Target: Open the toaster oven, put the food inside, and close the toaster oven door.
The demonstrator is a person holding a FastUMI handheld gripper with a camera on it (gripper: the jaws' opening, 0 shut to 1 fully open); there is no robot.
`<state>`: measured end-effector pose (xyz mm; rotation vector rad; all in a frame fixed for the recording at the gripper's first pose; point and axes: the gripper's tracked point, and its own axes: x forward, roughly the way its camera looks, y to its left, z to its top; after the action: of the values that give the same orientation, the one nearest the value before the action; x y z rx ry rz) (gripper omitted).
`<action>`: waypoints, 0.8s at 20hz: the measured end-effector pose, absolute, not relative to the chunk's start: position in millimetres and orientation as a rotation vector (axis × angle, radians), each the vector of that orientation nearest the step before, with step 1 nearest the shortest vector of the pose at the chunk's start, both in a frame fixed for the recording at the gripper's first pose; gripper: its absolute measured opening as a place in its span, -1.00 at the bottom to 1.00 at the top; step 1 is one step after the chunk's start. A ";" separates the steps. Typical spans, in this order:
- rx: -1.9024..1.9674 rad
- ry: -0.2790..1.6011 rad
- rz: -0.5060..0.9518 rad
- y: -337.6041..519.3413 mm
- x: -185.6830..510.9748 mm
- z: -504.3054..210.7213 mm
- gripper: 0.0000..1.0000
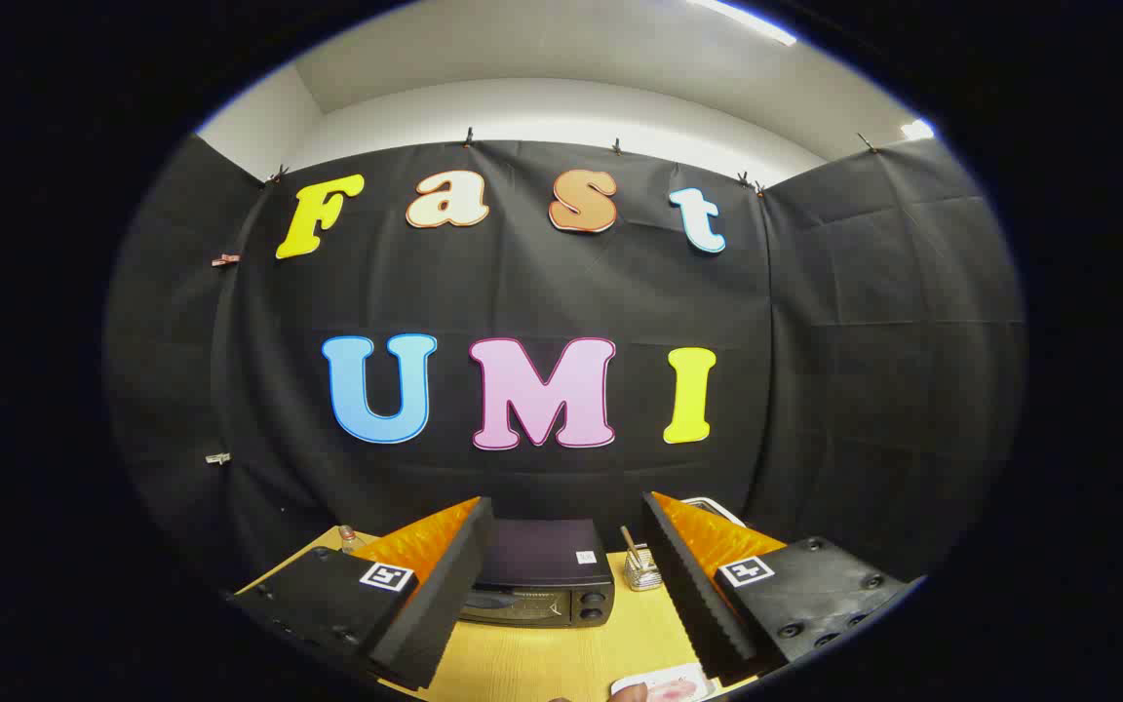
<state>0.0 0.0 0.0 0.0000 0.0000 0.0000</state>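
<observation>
Gripper (566, 585) hangs spread wide, nothing held between its fingers, seemingly lining up on the door. Just below the fingertips, a plate (664, 685) of food waits. Beyond, between the fingers, the toaster oven (542, 580) sits on the wooden table (561, 658), door closed, facing us, long axis crosswise.

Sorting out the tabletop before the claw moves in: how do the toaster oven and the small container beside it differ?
The toaster oven is a dark, boxy appliance, wide and low; the small container is pale, shiny and far smaller. The oven is closed, its door shut, while the container is open-topped with a stick poking out. The oven sits between the fingers of the open claw, the container beside the right finger. Both stand upright on the wooden table.
</observation>
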 end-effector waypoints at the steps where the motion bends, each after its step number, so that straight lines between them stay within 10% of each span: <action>1: 0.000 -0.001 -0.002 -0.6 -0.6 0.7 0.95; 16: -0.023 -0.013 -0.018 -5.3 -3.5 5.9 0.95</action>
<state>-3.5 -5.3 5.9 -0.0231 -0.0133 -0.0185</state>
